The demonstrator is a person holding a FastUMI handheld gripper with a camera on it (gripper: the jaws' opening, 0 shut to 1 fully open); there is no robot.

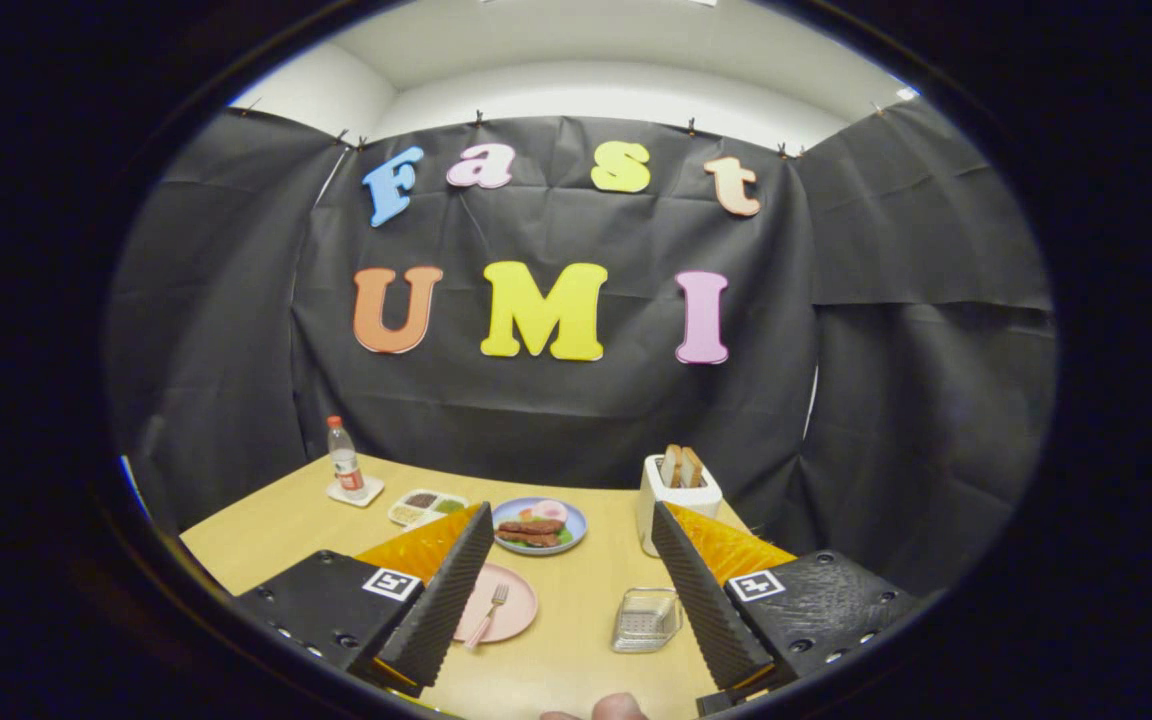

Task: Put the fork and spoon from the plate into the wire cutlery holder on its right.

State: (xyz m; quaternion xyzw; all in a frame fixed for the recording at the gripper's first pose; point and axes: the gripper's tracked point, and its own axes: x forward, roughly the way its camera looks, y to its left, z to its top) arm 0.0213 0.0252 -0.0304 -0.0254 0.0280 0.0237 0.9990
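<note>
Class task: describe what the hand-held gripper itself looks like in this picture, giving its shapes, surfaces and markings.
The gripper has two wedge-shaped jaws, open, with ribbed inner faces. Behind each sits a translucent orange piece and a black textured block with bolt holes, each carrying a square black-and-white marker tag.

A round pink plate (508, 606) lies flat on the yellow wooden surface (576, 640), partly hidden behind the left finger. A pink fork (488, 614) rests on the plate, tines pointing away, handle angled toward the viewer. The spoon cannot be made out. To the plate's right, well apart from it, sits a small wire cutlery holder (646, 620), apparently empty, just beside the right finger.
</note>
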